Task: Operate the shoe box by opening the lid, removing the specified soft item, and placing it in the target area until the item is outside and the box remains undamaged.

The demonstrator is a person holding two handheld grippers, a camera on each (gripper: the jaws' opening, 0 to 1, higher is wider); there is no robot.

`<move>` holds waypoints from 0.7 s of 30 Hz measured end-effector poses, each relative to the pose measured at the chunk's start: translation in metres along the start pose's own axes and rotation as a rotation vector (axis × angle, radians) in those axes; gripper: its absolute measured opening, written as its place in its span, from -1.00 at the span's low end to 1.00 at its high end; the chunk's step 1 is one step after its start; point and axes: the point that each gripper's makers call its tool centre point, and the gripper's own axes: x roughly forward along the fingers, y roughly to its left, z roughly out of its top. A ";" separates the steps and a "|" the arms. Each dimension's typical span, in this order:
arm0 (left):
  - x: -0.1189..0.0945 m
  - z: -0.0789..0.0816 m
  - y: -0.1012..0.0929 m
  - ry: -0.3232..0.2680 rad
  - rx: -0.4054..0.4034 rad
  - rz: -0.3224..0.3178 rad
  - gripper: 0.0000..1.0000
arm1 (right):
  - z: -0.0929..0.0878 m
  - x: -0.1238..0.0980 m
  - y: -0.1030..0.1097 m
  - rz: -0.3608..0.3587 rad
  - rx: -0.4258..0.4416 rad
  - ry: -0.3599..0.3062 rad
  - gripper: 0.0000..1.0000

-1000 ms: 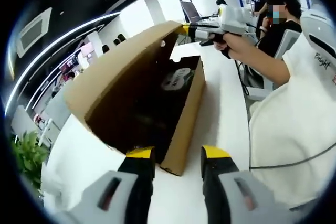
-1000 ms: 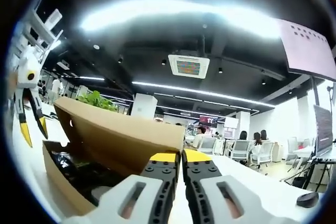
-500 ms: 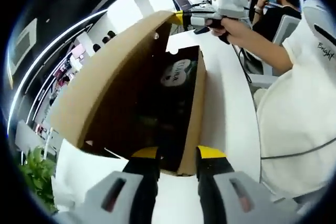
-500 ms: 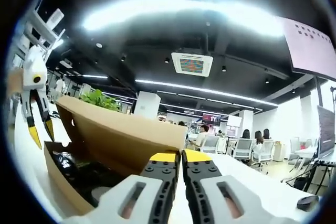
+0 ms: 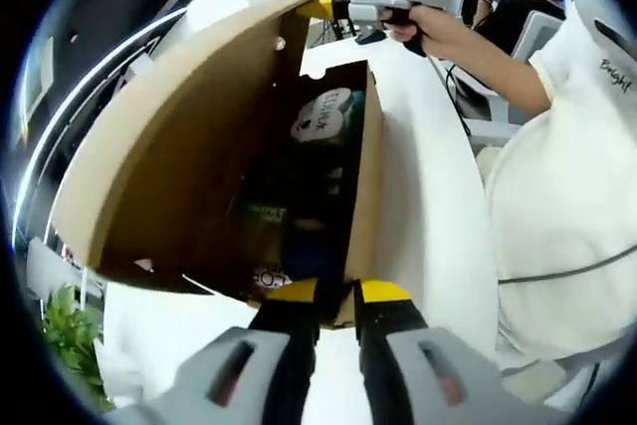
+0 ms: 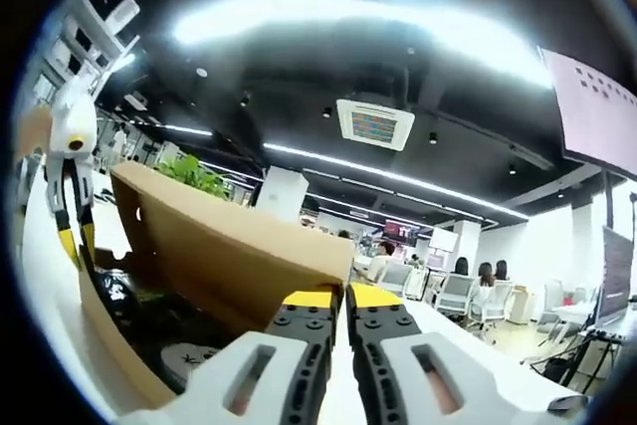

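1. In the left gripper view the left gripper (image 5: 336, 294) has its yellow-tipped fingers (image 5: 290, 293) drawn close together, a thin gap between them, right at the near end wall of the shoe box (image 5: 364, 186). Whether they pinch the cardboard edge or only sit against it cannot be told.
2. In the right gripper view the right gripper (image 6: 329, 299) has its fingers (image 6: 309, 299) nearly touching, with the edge of the raised lid (image 6: 229, 251) at their tips; it looks pinched, but the contact itself is hidden.
3. The left gripper view also shows the right gripper at the top, held in a person's hand (image 5: 418, 29), its tip at the far corner of the lid.
4. The lid stands tilted up on the left side of the box, its brown inner face turned toward the opening.
5. Inside the box lies a dark soft item (image 5: 299, 201) with a white printed label (image 5: 323, 116) at the far end.
6. The box rests on a white table (image 5: 428, 196).
7. The right gripper view shows the left gripper at the far left, jaws pointing down by the box's end.
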 end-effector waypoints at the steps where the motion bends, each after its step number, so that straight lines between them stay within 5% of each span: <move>1: 0.000 0.000 0.000 0.000 -0.005 -0.003 -0.72 | 0.000 0.000 -0.001 0.000 0.010 -0.003 -0.97; 3: 0.001 0.000 -0.001 0.008 0.005 -0.009 -0.72 | 0.000 0.000 -0.001 0.003 0.038 -0.009 -0.97; 8: 0.010 0.001 -0.015 0.006 0.078 -0.058 -0.67 | 0.001 0.000 -0.003 0.045 0.289 -0.046 -0.96; 12: 0.012 0.003 -0.014 -0.012 0.043 -0.060 -0.67 | 0.006 0.005 -0.006 0.034 0.168 -0.051 -0.96; 21: 0.021 0.004 -0.019 -0.009 0.059 -0.053 -0.69 | 0.013 0.012 -0.008 -0.003 0.164 -0.097 -0.97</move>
